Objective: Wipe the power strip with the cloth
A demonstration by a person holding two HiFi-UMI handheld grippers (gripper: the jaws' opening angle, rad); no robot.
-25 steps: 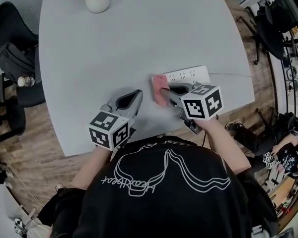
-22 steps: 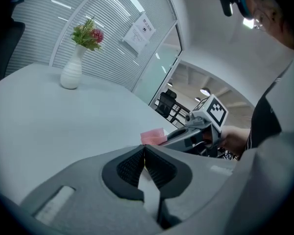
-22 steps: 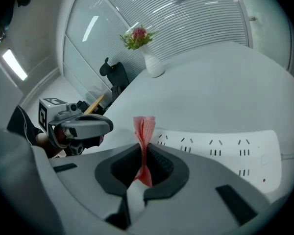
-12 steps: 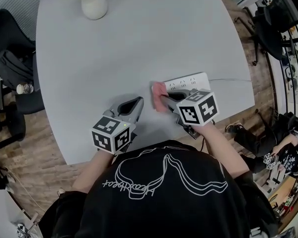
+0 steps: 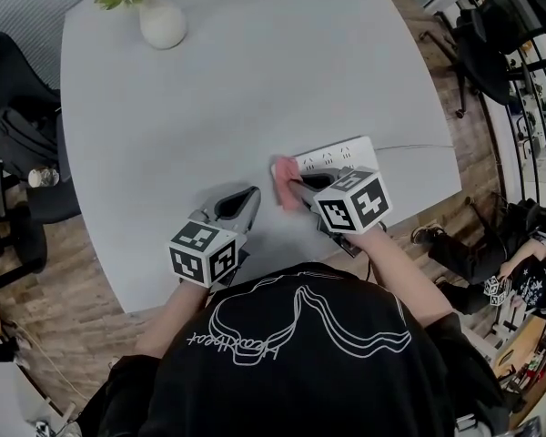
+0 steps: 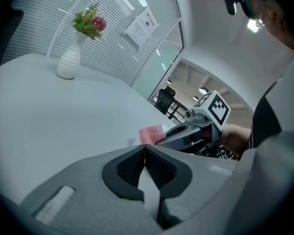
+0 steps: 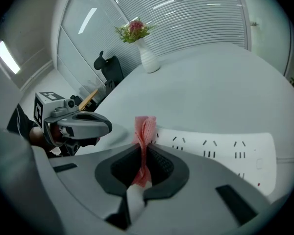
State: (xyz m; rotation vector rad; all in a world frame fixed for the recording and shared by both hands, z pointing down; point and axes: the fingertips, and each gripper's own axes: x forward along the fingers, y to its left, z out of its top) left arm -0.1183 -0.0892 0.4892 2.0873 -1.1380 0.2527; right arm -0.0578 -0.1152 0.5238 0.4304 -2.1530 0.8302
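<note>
Count: one table [image 5: 255,80], grey and rounded. One power strip [image 5: 341,153], white, lying flat near the table's near-right edge, with one thin cable [image 5: 419,147] running off its right end. One cloth [image 5: 287,178], pink. One white vase [image 5: 162,24] with flowers, at the far-left of the table, well apart from the strip. Two grippers, each carrying one marker cube.

Right gripper [image 5: 296,182]: in the right gripper view its jaws are clamped on the cloth [image 7: 145,131], which stands up between them as a narrow bunched fold. The power strip [image 7: 220,153] lies just beyond the jaws with a row of socket slots showing. In the head view the cloth sits against the strip's left end.

Left gripper [image 5: 250,192]: low over the bare table, left of the cloth and apart from it. The left gripper view shows the jaws pressed together with nothing between them [image 6: 144,148]. The cloth [image 6: 150,133] and the right gripper are visible beyond them.

Versus 1.0 s ago: the cloth remains at the same end of the strip, still pinched by the right gripper. The left gripper stays closed on the same patch of table. The head view has shifted, so the vase sits lower in frame and its flowers now show.
</note>
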